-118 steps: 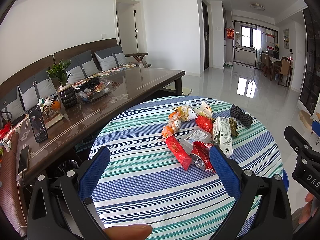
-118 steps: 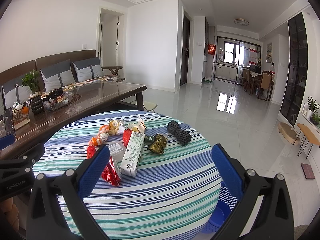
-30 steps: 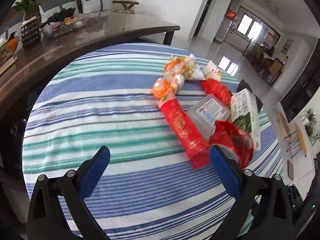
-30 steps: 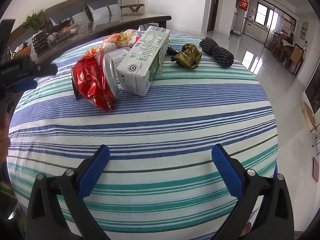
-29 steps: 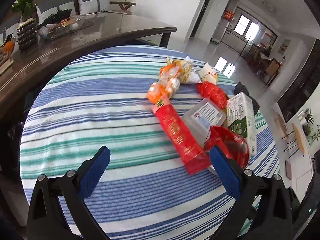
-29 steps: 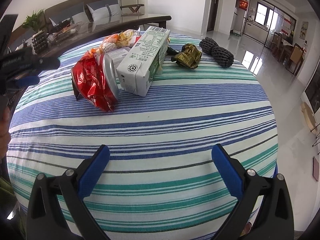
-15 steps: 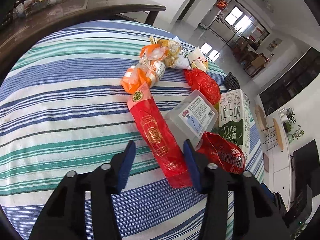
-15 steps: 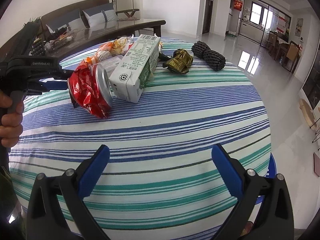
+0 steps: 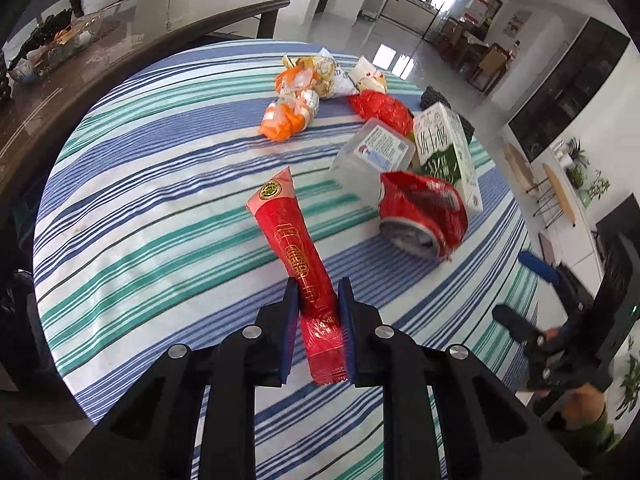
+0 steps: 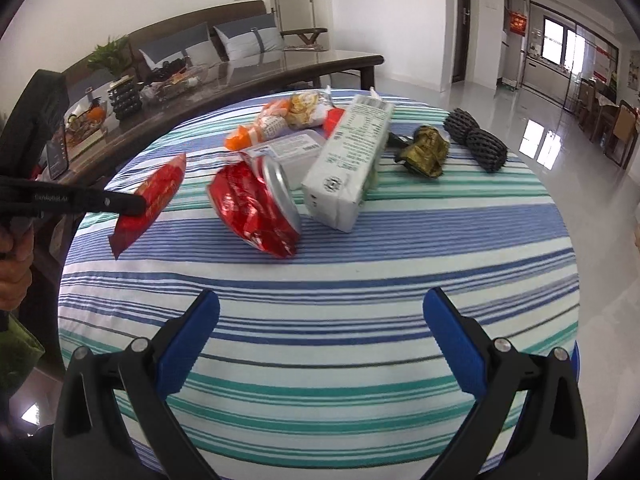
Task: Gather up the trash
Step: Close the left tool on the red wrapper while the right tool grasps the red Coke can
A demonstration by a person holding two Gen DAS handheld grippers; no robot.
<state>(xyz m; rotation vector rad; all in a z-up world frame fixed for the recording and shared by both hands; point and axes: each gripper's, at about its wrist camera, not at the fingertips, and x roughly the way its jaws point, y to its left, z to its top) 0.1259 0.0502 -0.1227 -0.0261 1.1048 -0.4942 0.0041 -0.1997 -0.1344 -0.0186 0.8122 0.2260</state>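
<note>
Left hand-held gripper (image 9: 318,294): jaws closing, pinching the long red wrapper (image 9: 298,252).
Right hand-held gripper (image 10: 320,312): jaws apart, empty, above striped worktop (image 10: 400,248).

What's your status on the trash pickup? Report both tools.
Left tool closing on long red wrapper, wrapper between its jaws. Right tool open, empty, above striped tablecloth. Crushed red can and milk carton remain.

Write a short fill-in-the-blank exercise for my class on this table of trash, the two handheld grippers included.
1. The left gripper is closing its jaws on the long ____ foil wrapper.
2. The crushed red metal can lies directly beside the white and green ____.
3. The right gripper holds ____ between its blue pads.
4. The round table wears a ____ cloth.

Missing words: red; carton; nothing; striped
</note>
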